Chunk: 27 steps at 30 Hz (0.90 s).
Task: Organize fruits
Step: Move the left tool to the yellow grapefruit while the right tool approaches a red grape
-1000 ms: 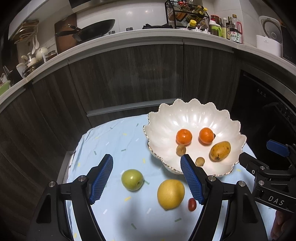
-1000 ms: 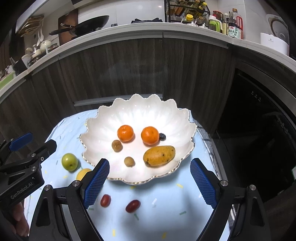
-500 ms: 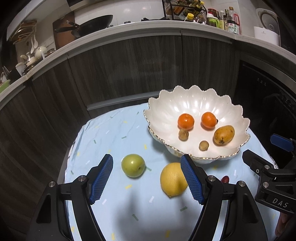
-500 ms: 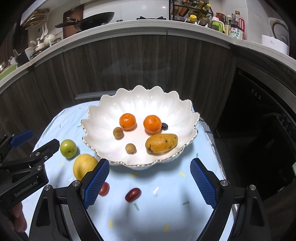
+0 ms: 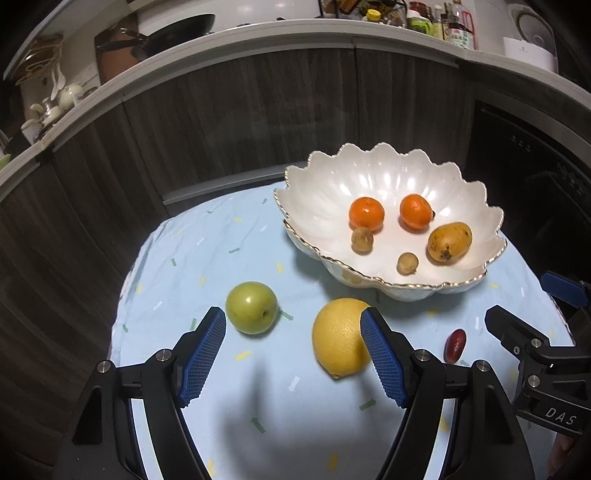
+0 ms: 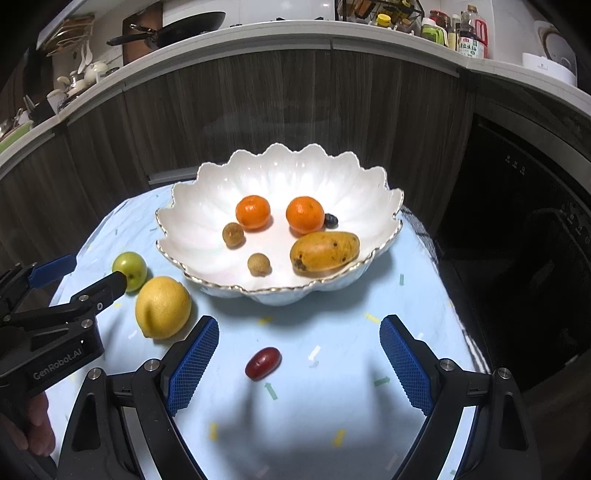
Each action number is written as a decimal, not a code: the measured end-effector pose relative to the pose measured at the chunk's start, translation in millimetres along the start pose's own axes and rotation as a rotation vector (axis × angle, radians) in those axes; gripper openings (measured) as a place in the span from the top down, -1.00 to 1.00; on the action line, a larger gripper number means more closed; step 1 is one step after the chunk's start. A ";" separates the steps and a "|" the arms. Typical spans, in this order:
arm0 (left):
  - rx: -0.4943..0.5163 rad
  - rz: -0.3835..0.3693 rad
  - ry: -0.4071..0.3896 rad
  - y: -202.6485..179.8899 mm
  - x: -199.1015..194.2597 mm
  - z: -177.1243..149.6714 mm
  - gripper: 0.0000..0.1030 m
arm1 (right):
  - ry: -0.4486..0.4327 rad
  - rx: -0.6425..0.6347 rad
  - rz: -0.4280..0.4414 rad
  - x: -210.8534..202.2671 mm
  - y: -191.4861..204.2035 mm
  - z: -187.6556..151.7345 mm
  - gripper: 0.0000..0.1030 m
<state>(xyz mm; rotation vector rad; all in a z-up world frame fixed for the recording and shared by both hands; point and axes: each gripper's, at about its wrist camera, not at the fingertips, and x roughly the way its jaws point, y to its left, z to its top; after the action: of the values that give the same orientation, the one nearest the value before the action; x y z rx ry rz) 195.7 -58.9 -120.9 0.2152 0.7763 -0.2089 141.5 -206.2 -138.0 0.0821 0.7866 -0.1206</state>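
Note:
A white scalloped bowl (image 5: pixel 321 195) (image 6: pixel 207 206) on a light blue cloth holds two mandarins (image 6: pixel 253 212), a mango (image 6: pixel 325 251), two small brown fruits (image 6: pixel 233 235) and a dark berry (image 6: pixel 331 220). On the cloth lie a green apple (image 5: pixel 252 307) (image 6: pixel 130 266), a lemon (image 5: pixel 340 338) (image 6: pixel 162 307) and a red grape (image 5: pixel 455 345) (image 6: pixel 263 363). My left gripper (image 5: pixel 293 354) is open and empty, above the cloth between apple and lemon. My right gripper (image 6: pixel 299 362) is open and empty, with the grape between its fingers' span.
The small table (image 6: pixel 417 295) stands in front of dark wood cabinets (image 6: pixel 258 103). A counter above carries a pan (image 6: pixel 184 26), bottles (image 6: pixel 469 37) and crockery. A dark appliance (image 6: pixel 524 221) is at the right.
Both grippers have pulled back and lowered toward the near side of the table. The bowl looks farther away. One red grape of two has left the right wrist view.

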 end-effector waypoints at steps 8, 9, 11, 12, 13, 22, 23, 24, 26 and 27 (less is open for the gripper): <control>0.014 -0.027 0.018 -6.3 12.9 -5.4 -0.46 | 0.024 0.003 0.016 12.6 -1.8 -10.8 -0.74; 0.016 -0.032 0.018 -7.0 14.1 -6.0 -0.46 | 0.026 0.003 0.017 13.7 -1.6 -11.0 -0.74; 0.023 -0.045 0.018 -9.0 16.7 -6.7 -0.46 | 0.033 0.005 0.020 16.1 -1.6 -12.7 -0.74; 0.028 -0.053 0.018 -9.8 18.1 -7.1 -0.46 | 0.036 0.005 0.021 16.9 -1.2 -13.5 -0.74; 0.033 -0.056 0.019 -10.7 19.4 -7.1 -0.46 | 0.041 0.004 0.023 18.3 -0.7 -14.7 -0.74; 0.043 -0.094 0.032 -13.2 33.8 -10.1 -0.46 | 0.064 -0.017 0.033 31.4 4.7 -18.8 -0.74; 0.044 -0.098 0.036 -13.6 36.0 -10.9 -0.46 | 0.064 -0.022 0.034 32.8 5.7 -19.1 -0.74; 0.044 -0.102 0.038 -13.7 37.3 -11.5 -0.46 | 0.065 -0.025 0.034 32.6 6.7 -19.8 -0.74; 0.046 -0.105 0.040 -14.3 40.4 -12.6 -0.45 | 0.066 -0.032 0.037 34.4 8.4 -20.4 -0.74; 0.044 -0.106 0.041 -14.0 41.4 -13.0 -0.45 | 0.067 -0.035 0.037 35.4 9.1 -20.6 -0.73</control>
<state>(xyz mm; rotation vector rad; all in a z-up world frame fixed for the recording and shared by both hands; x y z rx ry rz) 212.1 -73.3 -160.9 0.2212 0.8249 -0.3228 153.1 -197.5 -177.4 0.0680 0.8529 -0.0689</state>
